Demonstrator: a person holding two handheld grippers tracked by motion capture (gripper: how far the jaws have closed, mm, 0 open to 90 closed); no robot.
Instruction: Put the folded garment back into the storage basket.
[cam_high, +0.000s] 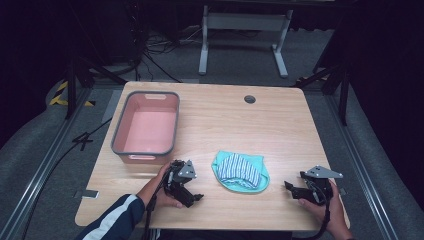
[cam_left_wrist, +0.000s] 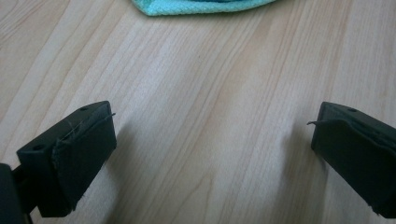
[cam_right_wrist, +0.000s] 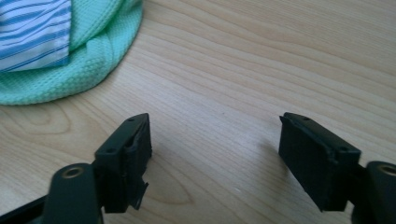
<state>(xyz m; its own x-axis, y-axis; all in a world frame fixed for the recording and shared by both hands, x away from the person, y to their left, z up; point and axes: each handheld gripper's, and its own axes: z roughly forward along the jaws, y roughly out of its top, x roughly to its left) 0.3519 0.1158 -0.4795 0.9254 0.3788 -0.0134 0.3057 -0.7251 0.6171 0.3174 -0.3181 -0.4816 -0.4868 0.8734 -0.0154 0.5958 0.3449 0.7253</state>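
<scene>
Lying between both tools, folded cloth (cam_high: 240, 171), left tool (cam_high: 196, 196) spread, right tool (cam_high: 289, 187) spread, empty

Table (cam_high: 280, 125) evenly lit, surroundings dark; close views soft, faint shadows.

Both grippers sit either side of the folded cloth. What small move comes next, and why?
Probably ease the right gripper toward the folded mint-green cloth with the blue-striped layer: its jaws stand open over bare wood, the cloth's edge just ahead, untouched.

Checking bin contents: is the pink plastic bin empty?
Empty: the pink plastic bin shows only its bare floor; the green cloth lies outside.
</scene>
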